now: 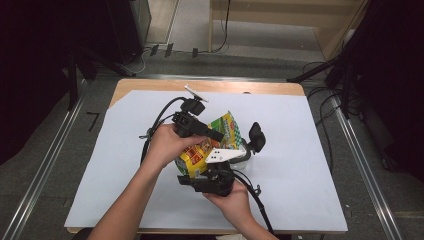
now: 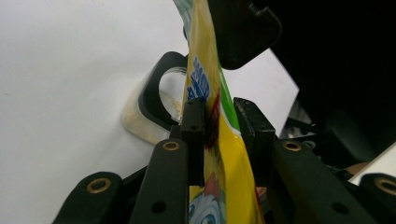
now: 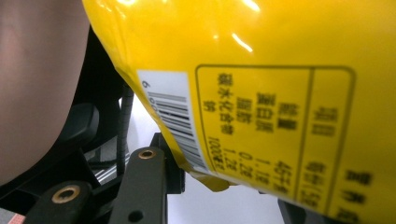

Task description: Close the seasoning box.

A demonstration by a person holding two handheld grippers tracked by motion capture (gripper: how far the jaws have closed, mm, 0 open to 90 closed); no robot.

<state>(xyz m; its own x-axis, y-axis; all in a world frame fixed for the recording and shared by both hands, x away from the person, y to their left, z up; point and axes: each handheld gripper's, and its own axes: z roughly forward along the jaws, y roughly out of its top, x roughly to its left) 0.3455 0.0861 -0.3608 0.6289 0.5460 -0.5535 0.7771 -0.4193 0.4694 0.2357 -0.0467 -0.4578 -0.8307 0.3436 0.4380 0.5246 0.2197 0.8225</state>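
We hold a yellow snack bag [image 1: 212, 142] up over the white table sheet [image 1: 310, 165], between our two grippers. The bag's thin edge runs straight up between the jaws of the left gripper [image 2: 223, 126], which stand a little apart (the far jaw has a small gap). The right gripper [image 1: 216, 176] sits under the bag's bottom end, but we cannot tell if it pinches.

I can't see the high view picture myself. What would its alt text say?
Two hands hold black grippers around a yellow-and-green snack bag above a white sheet on a wooden table. The left gripper reaches in from the left, the right gripper from below.
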